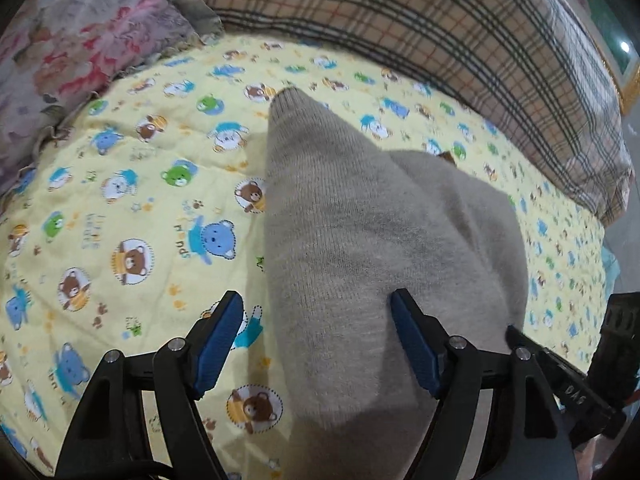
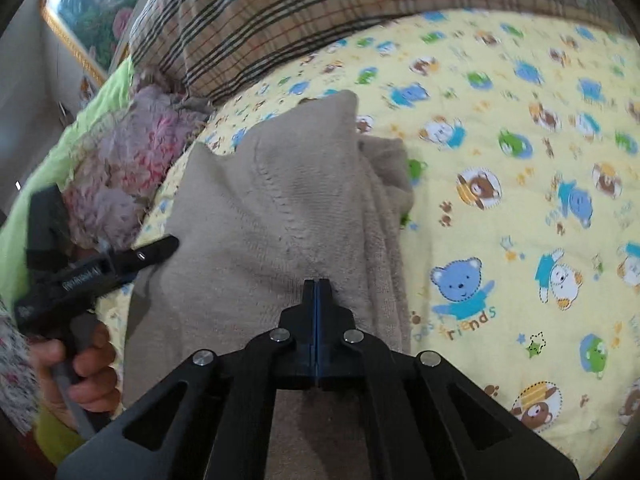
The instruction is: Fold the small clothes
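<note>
The beige knit garment (image 2: 280,208) lies part-folded on the bed's yellow bear-print sheet (image 1: 132,184), near the plaid pillow (image 1: 460,36). Left gripper (image 1: 316,336) jaws spread wide, grasping nothing; right gripper (image 2: 318,280) jaws clenched together over the garment.

One beige knitted garment (image 1: 360,240), partly folded upon itself. One yellow quilt (image 1: 140,200) printed with cartoon bears, lying beneath the garment. One plaid blanket (image 1: 460,40) along the far edge of the quilt. One floral pink-and-grey fleece (image 1: 80,32) bunched at a corner of the quilt. One lime-green cloth (image 2: 80,120) at the margin of the right wrist view. One framed picture (image 2: 88,12) on the wall. Two hand-held grippers: left gripper (image 1: 316,308) and right gripper (image 2: 317,282), each with two black fingers faced with blue pads. One hand (image 2: 86,368) visible, on the left gripper's handle.
</note>
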Motion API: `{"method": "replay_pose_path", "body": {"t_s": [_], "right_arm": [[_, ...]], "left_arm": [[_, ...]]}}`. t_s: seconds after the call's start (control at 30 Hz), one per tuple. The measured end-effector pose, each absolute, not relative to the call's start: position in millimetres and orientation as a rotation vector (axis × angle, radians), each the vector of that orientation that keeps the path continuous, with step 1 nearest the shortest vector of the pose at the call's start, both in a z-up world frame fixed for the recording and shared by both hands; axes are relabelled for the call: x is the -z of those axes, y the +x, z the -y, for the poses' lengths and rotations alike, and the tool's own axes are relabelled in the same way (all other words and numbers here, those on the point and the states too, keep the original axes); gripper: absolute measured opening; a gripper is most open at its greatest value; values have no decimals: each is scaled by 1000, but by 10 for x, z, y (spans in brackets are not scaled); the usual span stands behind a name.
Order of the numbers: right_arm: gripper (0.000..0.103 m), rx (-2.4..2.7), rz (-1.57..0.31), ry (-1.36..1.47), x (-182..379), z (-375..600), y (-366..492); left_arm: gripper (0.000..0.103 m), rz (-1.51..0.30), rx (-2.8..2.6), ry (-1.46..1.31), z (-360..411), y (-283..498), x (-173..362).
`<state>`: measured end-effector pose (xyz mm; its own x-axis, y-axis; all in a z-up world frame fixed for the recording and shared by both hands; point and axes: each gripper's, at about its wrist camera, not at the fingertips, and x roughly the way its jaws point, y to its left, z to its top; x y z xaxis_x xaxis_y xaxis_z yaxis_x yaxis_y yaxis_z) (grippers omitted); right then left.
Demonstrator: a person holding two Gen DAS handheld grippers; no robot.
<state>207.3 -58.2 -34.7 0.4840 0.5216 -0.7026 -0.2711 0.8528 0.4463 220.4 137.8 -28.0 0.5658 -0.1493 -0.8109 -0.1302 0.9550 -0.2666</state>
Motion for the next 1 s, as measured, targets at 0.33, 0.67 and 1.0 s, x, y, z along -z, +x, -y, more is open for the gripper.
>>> {"method": "replay_pose_path", "body": {"t_s": [0.33,0.67,1.0], "right_arm": [[3,-517,-908,335,115,736,1792],[5,-529,-895,309,-11,866,1225],[8,-546,-883,236,44,830,703]], "left_arm": [[80,-920,9,-329,-1460,1733,102],[79,-923,-29,-260,-1275,805,195],[82,-838,-63,-306,-1198,108,129]]}}
